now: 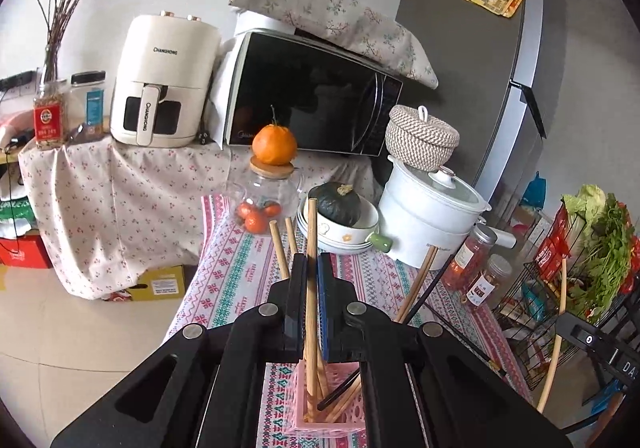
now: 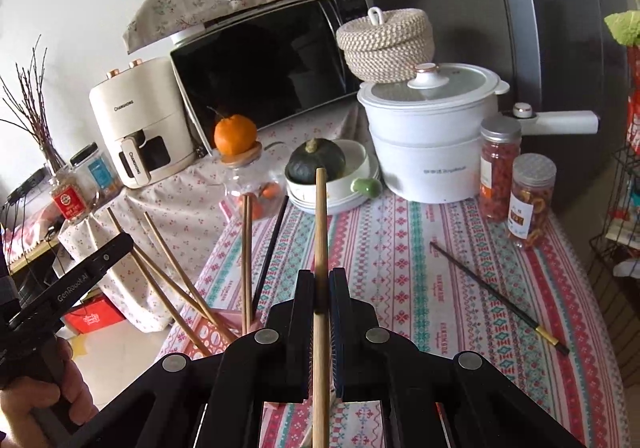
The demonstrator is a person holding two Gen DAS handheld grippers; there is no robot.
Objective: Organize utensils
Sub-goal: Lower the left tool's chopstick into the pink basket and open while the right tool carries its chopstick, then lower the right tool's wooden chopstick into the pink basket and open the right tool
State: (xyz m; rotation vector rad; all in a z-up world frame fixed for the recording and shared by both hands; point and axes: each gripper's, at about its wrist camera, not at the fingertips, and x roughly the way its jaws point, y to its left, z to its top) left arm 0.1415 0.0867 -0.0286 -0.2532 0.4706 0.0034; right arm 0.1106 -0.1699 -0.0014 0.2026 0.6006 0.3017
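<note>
While both jaws stand narrow, each hand-held gripper pinches a single wooden chopstick: the left hand-held gripper (image 1: 312, 262) clamps a chopstick (image 1: 311, 248) that stands almost upright, its lower end reaching down into the pink holder (image 1: 316, 418), and the right hand-held gripper (image 2: 322, 280) clamps a second chopstick (image 2: 321, 232) that runs up between its fingers and out past their tips.

That pink lattice holder stands on the surface (image 2: 400, 248) at its near left edge, directly under the left hand-held gripper. Several more wooden chopsticks (image 2: 176, 280) and a dark one lean out of it at different angles. From the right wrist view, the left tool's black body shows at the left border, gripped by a hand (image 2: 36, 404).

A black chopstick (image 2: 498, 298) with a gold band lies flat on the patterned cloth toward the right edge of the surface, well apart from the holder.

Along the far edge stand a glass jar (image 1: 266, 196) with an orange on its lid, a stack of bowls (image 1: 348, 234) holding a dark green squash, a white pot (image 2: 432, 144) with a woven basket on its lid, and two jars of snacks (image 2: 516, 176) near the far right corner
</note>
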